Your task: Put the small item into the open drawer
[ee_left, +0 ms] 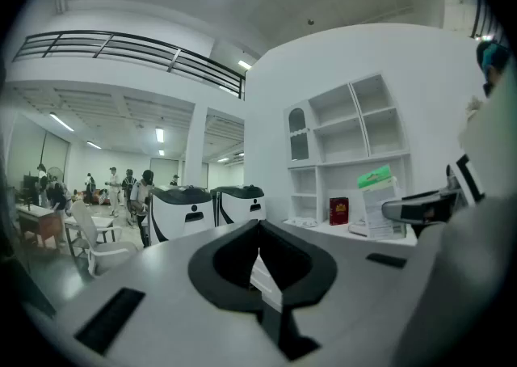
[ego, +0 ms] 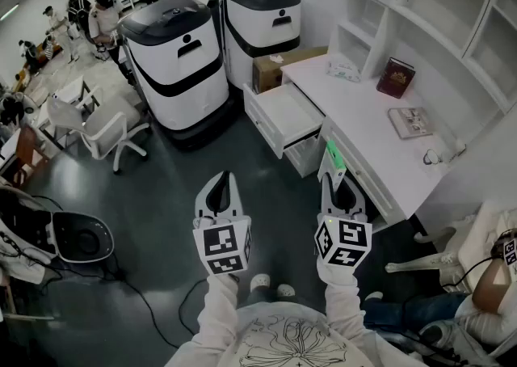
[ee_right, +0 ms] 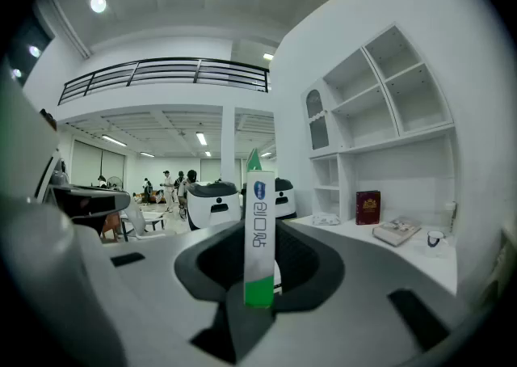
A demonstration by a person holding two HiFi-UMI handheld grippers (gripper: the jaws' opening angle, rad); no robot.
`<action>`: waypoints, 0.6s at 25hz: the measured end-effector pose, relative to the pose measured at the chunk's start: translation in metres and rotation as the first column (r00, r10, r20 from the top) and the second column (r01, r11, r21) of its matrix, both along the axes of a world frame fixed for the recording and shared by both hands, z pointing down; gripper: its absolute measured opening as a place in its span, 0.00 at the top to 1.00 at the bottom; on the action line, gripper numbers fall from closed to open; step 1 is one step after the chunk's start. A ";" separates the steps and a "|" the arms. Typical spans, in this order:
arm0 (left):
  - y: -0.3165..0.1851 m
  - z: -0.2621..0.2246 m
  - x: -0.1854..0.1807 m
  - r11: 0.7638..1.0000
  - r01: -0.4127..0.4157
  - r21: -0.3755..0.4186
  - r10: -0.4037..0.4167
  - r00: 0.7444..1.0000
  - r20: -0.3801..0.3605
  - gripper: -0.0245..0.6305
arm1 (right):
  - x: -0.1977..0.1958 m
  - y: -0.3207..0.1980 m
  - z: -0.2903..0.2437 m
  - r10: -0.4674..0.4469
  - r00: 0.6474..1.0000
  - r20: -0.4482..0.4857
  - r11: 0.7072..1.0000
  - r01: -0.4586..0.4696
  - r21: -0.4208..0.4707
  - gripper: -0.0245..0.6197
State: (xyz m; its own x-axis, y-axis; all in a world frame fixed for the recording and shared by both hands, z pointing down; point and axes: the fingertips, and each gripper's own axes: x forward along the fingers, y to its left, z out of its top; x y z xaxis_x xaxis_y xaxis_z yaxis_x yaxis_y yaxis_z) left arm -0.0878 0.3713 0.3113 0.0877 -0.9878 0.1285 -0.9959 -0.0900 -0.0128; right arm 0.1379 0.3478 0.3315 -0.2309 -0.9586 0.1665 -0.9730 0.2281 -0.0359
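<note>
My right gripper (ego: 332, 170) is shut on a slim white box with a green end (ego: 334, 155), held upright between its jaws (ee_right: 259, 232). It hovers over the floor just in front of the white desk (ego: 367, 143). The open drawer (ego: 284, 117) juts from the desk's left end, ahead and left of the box. My left gripper (ego: 222, 183) hangs beside it over the dark floor, jaws together with nothing in them (ee_left: 258, 256). In the left gripper view the right gripper (ee_left: 428, 205) and its box (ee_left: 377, 200) show at the right.
Two big white-and-black machines (ego: 174, 58) (ego: 258, 22) stand behind the drawer, with a cardboard box (ego: 279, 68) next to them. A red book (ego: 396, 77), another book (ego: 410, 121) and a tissue pack (ego: 345, 71) lie on the desk. A white chair (ego: 98, 127) stands left; a seated person (ego: 485, 297) is at lower right.
</note>
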 end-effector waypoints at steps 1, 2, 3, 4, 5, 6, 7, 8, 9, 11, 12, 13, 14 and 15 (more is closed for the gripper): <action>-0.002 0.001 -0.001 1.000 -0.001 0.001 0.001 1.000 -0.002 0.95 | -0.001 -0.001 0.001 -0.001 1.000 -0.002 1.000 0.001 -0.001 0.82; -0.003 0.001 -0.002 1.000 -0.002 0.001 0.002 1.000 -0.003 0.95 | -0.002 -0.003 0.001 -0.001 1.000 -0.003 1.000 0.001 -0.001 0.82; -0.005 0.001 -0.002 1.000 -0.003 0.001 0.003 1.000 -0.004 0.95 | -0.003 -0.004 0.002 -0.001 1.000 -0.004 1.000 0.001 -0.002 0.82; -0.006 0.002 -0.003 1.000 -0.004 0.000 0.004 1.000 -0.004 0.95 | -0.004 -0.006 0.002 0.000 1.000 -0.005 1.000 0.000 -0.003 0.82; -0.008 0.002 -0.004 1.000 -0.005 -0.001 0.005 1.000 -0.004 0.95 | -0.004 -0.007 0.002 0.000 1.000 -0.005 1.000 0.000 -0.005 0.82; -0.009 0.002 -0.005 1.000 -0.006 -0.001 0.006 1.000 -0.004 0.95 | -0.005 -0.009 0.003 0.002 1.000 -0.007 1.000 -0.002 -0.006 0.82; -0.011 0.002 -0.006 1.000 -0.007 -0.002 0.007 1.000 -0.005 0.95 | -0.005 -0.010 0.003 0.004 1.000 -0.009 1.000 -0.004 -0.007 0.82; -0.012 0.003 -0.006 1.000 -0.007 -0.003 0.007 1.000 -0.006 0.95 | -0.005 -0.011 0.004 0.006 1.000 -0.010 1.000 -0.006 -0.007 0.82; -0.012 0.003 -0.007 1.000 -0.008 -0.003 0.008 1.000 -0.007 0.95 | -0.005 -0.011 0.004 0.008 1.000 -0.011 1.000 -0.008 -0.008 0.82; -0.014 0.004 -0.008 1.000 -0.010 -0.004 0.010 1.000 -0.008 0.96 | -0.007 -0.013 0.006 0.005 1.000 -0.008 1.000 -0.006 -0.013 0.82; -0.015 0.004 -0.009 1.000 -0.011 -0.004 0.011 1.000 -0.008 0.95 | -0.008 -0.014 0.007 0.001 1.000 -0.003 1.000 -0.001 -0.016 0.82; -0.017 0.004 -0.010 1.000 -0.012 -0.003 0.012 1.000 -0.009 0.95 | -0.011 -0.015 0.008 -0.005 1.000 0.003 1.000 0.005 -0.017 0.82; -0.019 0.005 -0.011 1.000 -0.014 -0.003 0.014 1.000 -0.010 0.95 | -0.014 -0.017 0.008 -0.010 1.000 0.009 1.000 0.010 -0.017 0.82; -0.020 0.006 -0.012 1.000 -0.016 -0.004 0.016 1.000 -0.011 0.95 | -0.017 -0.018 0.009 -0.013 1.000 0.012 1.000 0.013 -0.017 0.82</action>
